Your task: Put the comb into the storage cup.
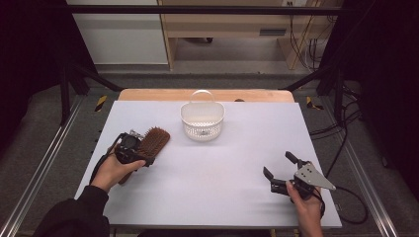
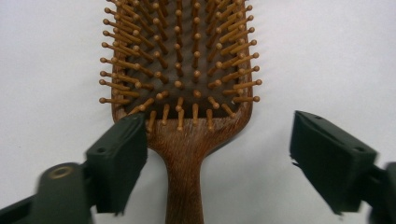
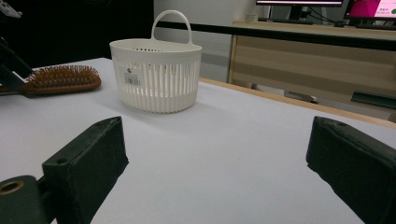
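Observation:
A brown wooden paddle hairbrush (image 1: 155, 139) lies bristles up at the left of the white table (image 1: 222, 173). My left gripper (image 1: 141, 154) is over its handle end. In the left gripper view the jaws of my left gripper (image 2: 219, 140) stand either side of the hairbrush's neck (image 2: 187, 140); the left pad is close by the head's corner, the right pad stands well clear. My right gripper (image 1: 278, 164) rests open near the table's front right with nothing between its jaws (image 3: 215, 149). The hairbrush (image 3: 63, 79) shows far off in the right gripper view.
A white slotted plastic basket (image 1: 202, 121) with an upright handle stands at the back middle of the table, seen also as the basket (image 3: 156, 77) in the right gripper view. Black frame struts and cables flank the table. A wooden edge runs along the table's far side.

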A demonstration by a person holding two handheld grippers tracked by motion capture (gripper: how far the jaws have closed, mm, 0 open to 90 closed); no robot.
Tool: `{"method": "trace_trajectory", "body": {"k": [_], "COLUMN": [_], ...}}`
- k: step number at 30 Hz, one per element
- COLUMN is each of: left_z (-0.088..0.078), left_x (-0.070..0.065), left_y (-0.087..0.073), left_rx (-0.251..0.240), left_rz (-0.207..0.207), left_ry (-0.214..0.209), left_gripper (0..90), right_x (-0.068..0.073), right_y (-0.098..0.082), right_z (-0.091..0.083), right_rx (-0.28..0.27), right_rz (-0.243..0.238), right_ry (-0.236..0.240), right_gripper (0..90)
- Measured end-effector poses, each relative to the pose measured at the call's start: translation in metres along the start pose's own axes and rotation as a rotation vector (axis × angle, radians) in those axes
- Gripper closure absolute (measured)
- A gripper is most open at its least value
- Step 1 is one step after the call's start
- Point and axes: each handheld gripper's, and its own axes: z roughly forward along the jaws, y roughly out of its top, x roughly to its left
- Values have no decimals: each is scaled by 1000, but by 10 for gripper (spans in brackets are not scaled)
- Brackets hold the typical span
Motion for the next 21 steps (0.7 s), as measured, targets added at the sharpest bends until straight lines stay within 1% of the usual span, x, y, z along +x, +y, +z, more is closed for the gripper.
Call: {"method": "trace_trajectory", "body": {"k": [4,7,12,18,19,21], "left_z": [0,-1,-3,-3,-3,-2], "left_x": [3,6,9,12,11,12], "left_y": [0,0,-2,-7,-8,-9], "left_rx": [-4,-3,12,33,41,54], "left_rz": [-16,-24,-19,1,-3,2], "left_ry": [10,4,0,-3,-8,-5], "left_gripper": [282,339,400,453,471,485], "right_x": [0,0,0,0,0,0], "right_y": [0,0,0,0,0,0], "right_z": [0,0,0,1,1,1], "right_rx": [2,2,3,6,7,7], "right_rz": [0,-1,1,1,2,1], "right_ry": [1,2,1,2,2,2], "right_gripper": [52,53,52,52,52,52]}}
